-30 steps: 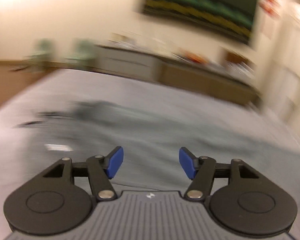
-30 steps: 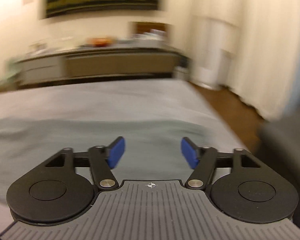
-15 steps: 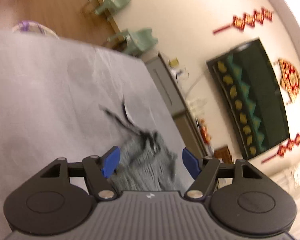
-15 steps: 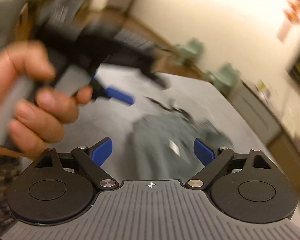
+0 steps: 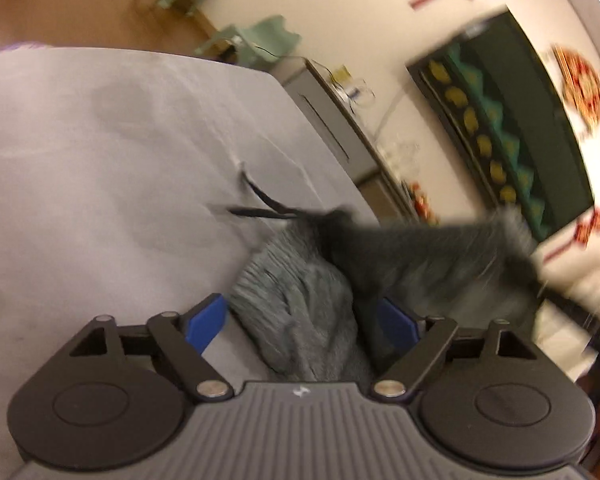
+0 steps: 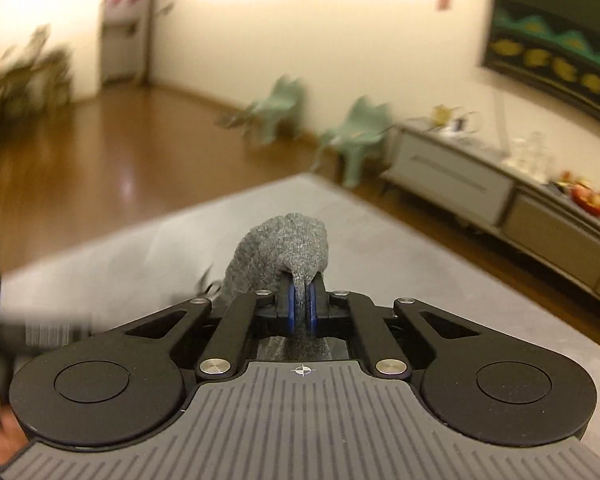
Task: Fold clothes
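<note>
Right wrist: right hand-held gripper point(image 6: 301, 309) pinched tight on grey knit garment point(image 6: 284, 246), lifted above grey surface point(image 6: 400, 248). Left wrist: left hand-held gripper point(image 5: 300, 320) wide open, garment between pads, nothing gripped.

Warm, yellowish indoor light. Glare blows out cream wall point(image 6: 236, 20) at top, right wrist view; bright streak on glossy brown wooden floor point(image 6: 126, 168). Heavy motion blur on lifted dark grey knitted garment point(image 5: 432, 256) and pale green chairs point(image 6: 360, 136). Strong fisheye bending at edges; corners darkened.
</note>
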`<move>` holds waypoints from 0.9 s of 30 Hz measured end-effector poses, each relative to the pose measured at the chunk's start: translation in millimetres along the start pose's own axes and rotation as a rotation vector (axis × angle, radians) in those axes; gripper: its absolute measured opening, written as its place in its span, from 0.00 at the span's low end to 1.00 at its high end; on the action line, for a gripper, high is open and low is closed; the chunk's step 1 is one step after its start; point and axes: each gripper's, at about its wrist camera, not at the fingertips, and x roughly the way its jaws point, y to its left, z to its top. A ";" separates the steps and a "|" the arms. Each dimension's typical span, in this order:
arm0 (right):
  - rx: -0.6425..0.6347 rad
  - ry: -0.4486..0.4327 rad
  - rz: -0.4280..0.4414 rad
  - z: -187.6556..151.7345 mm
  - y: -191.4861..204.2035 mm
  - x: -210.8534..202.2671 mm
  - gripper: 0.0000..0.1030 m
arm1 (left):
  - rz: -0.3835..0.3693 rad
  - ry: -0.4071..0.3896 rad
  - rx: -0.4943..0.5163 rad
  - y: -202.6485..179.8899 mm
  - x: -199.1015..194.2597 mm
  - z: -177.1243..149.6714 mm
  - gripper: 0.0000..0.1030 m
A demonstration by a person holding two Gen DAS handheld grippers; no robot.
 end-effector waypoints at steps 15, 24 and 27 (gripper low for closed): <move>0.051 -0.072 0.061 15.5 -37.7 4.5 0.04 | 0.193 -0.132 0.090 -31.6 -46.9 -4.6 0.27; -0.137 -0.108 0.088 -13.2 14.2 -15.3 0.04 | -0.033 -0.133 -0.026 -37.5 -84.4 7.1 0.49; -0.223 -0.118 0.122 -24.8 37.5 -28.9 0.04 | -0.213 0.000 -0.221 -16.2 -12.8 32.4 0.55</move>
